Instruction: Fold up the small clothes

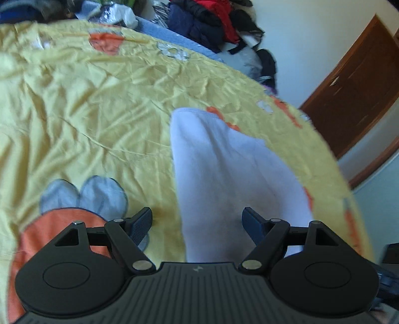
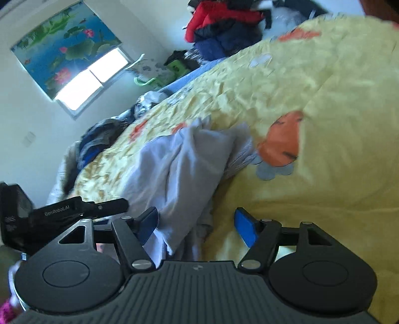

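A small pale lavender-white garment [image 1: 224,174] lies on the yellow bedsheet [image 1: 87,112], stretching away from me. My left gripper [image 1: 198,224] is open, its jaws wide apart just above the garment's near end, holding nothing. In the right wrist view the same garment [image 2: 179,169] lies bunched and wrinkled on the sheet [image 2: 311,87]. My right gripper [image 2: 197,224] is open over its near edge, empty. The left gripper's body [image 2: 74,211] shows at the left of that view.
The sheet has orange and grey cartoon prints [image 1: 82,199]. Piles of dark and red clothes [image 1: 209,22] sit at the bed's far side. A brown door [image 1: 354,87] stands right. A window with a lotus blind [image 2: 69,54] is on the wall.
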### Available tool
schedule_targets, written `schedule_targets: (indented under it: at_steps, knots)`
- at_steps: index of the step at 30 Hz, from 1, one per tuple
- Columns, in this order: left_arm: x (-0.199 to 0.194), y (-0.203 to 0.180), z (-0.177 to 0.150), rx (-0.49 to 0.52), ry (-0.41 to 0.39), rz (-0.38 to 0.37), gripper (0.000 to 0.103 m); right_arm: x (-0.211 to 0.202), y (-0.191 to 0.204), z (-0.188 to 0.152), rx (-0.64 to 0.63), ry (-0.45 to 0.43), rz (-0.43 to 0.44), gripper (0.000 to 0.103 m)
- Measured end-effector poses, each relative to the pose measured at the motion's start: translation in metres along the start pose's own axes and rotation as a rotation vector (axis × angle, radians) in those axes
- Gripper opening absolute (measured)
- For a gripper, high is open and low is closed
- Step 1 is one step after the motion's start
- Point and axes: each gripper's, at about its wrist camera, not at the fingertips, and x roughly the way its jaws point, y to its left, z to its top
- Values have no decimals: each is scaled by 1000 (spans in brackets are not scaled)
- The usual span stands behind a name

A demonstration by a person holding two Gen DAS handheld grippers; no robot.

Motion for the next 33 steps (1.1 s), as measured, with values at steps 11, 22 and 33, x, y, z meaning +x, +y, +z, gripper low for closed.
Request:
schedule_targets:
  at_steps: [11,22,33]
  knots:
    - [21,6,1,-100,-34,-176,81,53,-1,29,62,-16,98,63]
    - [19,-12,-14,46,-113,-45,30,66,-8,27,105,-53,98,27]
    - [-6,-36,-16,181,-178,54,22,58,9,19,117,-96,117,25]
